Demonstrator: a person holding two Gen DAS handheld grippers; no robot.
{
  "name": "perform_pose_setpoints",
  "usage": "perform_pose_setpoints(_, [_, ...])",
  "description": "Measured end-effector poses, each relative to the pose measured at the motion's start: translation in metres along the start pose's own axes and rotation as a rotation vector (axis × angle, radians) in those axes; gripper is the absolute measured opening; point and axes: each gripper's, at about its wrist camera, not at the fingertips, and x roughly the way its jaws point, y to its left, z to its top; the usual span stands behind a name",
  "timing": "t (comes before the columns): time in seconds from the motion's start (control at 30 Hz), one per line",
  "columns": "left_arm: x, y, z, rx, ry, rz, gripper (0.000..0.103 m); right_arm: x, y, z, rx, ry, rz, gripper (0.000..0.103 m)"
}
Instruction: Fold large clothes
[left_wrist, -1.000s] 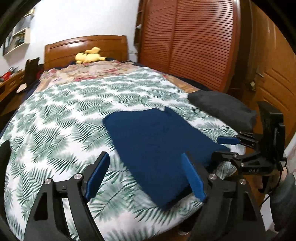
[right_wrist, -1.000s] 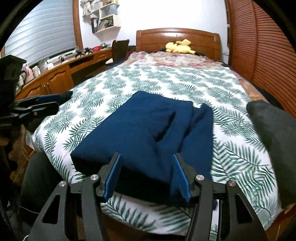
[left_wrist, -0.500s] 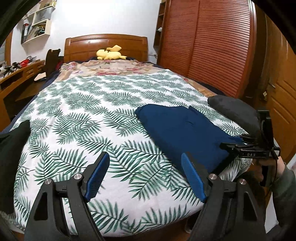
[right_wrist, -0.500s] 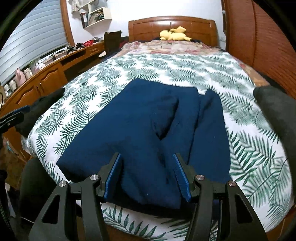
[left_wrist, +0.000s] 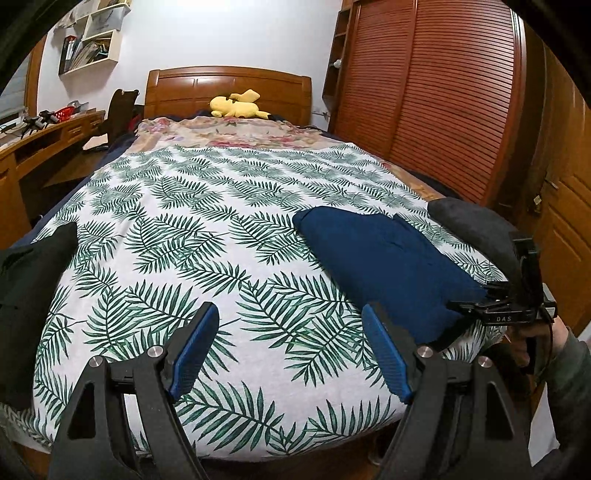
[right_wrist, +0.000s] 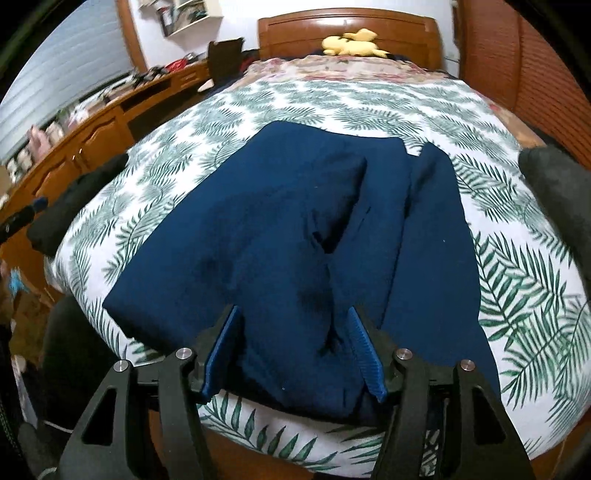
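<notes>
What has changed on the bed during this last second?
The left tool swung off the folded navy garment toward the bed's left side, open over the bare palm-leaf sheet. The right tool moved in over the garment's near edge, open, gripping nothing. The garment, grey cushion and yellow plush stayed put.

— Do we read any writing here?
— Only one mark: the pale letters "DAS" on the black body of the right gripper (left_wrist: 496, 308), seen from the left wrist. Nothing else we see is legible.
</notes>
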Motion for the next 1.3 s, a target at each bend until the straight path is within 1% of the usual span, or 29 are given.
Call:
perform_pose_setpoints(0.03, [0.0,0.0,0.0,-0.003,0.0,-0.001,0.08,0.0,0.001,0.001,-0.013,0.003,0.0,0.048])
perform_pose_setpoints(0.13, [-0.001,0.0,-0.002,-0.013,-0.009,-0.007,0.08,-0.003,-0.002,0.005,-0.049,0.026,-0.015,0.029])
perform_pose_setpoints(0.2, [-0.002,-0.003,-0.003,-0.02,-0.013,0.0,0.08,-0.011,-0.003,0.01,-0.077,0.031,-0.003,0.018])
perform_pose_setpoints(0.3, [-0.004,-0.016,-0.002,0.024,-0.031,0.004,0.08,-0.03,-0.002,0.022,-0.13,0.003,-0.046,0.012])
perform_pose_setpoints(0.4, [-0.003,-0.029,0.001,0.047,-0.028,-0.024,0.08,-0.052,0.0,0.035,-0.174,-0.046,-0.087,0.011])
perform_pose_setpoints(0.53, [-0.003,-0.043,0.005,0.072,-0.028,-0.039,0.08,-0.082,-0.006,0.044,-0.191,-0.113,-0.137,0.01])
perform_pose_setpoints(0.6, [-0.002,-0.048,0.005,0.083,-0.025,-0.044,0.08,-0.097,-0.015,0.041,-0.172,-0.139,-0.158,0.01])
perform_pose_setpoints(0.67, [0.001,-0.053,0.005,0.095,-0.017,-0.047,0.08,-0.107,-0.024,0.031,-0.143,-0.151,-0.179,0.009])
perform_pose_setpoints(0.73, [0.005,-0.058,0.004,0.105,-0.007,-0.051,0.08,-0.106,-0.039,0.017,-0.104,-0.138,-0.218,0.01])
perform_pose_setpoints(0.77, [0.007,-0.06,0.004,0.109,-0.002,-0.054,0.08,-0.102,-0.043,0.009,-0.082,-0.119,-0.218,0.01])
perform_pose_setpoints(0.83, [0.013,-0.064,0.004,0.114,0.008,-0.058,0.08,-0.088,-0.052,-0.007,-0.05,-0.071,-0.194,0.01])
perform_pose_setpoints(0.93, [0.02,-0.071,0.005,0.125,0.022,-0.063,0.08,-0.078,-0.051,-0.023,-0.031,-0.056,-0.174,0.011])
perform_pose_setpoints(0.97, [0.022,-0.073,0.005,0.128,0.025,-0.062,0.08,-0.079,-0.05,-0.024,-0.025,-0.063,-0.171,0.013])
perform_pose_setpoints(1.0, [0.023,-0.075,0.005,0.132,0.028,-0.063,0.08,-0.08,-0.051,-0.025,-0.02,-0.069,-0.177,0.02])
perform_pose_setpoints(1.07, [0.025,-0.078,0.005,0.138,0.031,-0.064,0.08,-0.084,-0.05,-0.024,-0.023,-0.08,-0.217,0.024])
perform_pose_setpoints(1.13, [0.027,-0.081,0.005,0.14,0.035,-0.065,0.08,-0.09,-0.043,-0.021,-0.031,-0.108,-0.232,0.027])
perform_pose_setpoints(1.2, [0.029,-0.082,0.003,0.139,0.04,-0.066,0.08,-0.093,-0.033,-0.012,-0.039,-0.143,-0.209,0.033])
perform_pose_setpoints(1.3, [0.031,-0.081,0.001,0.134,0.048,-0.063,0.08,-0.097,-0.015,-0.009,-0.054,-0.196,-0.156,0.034])
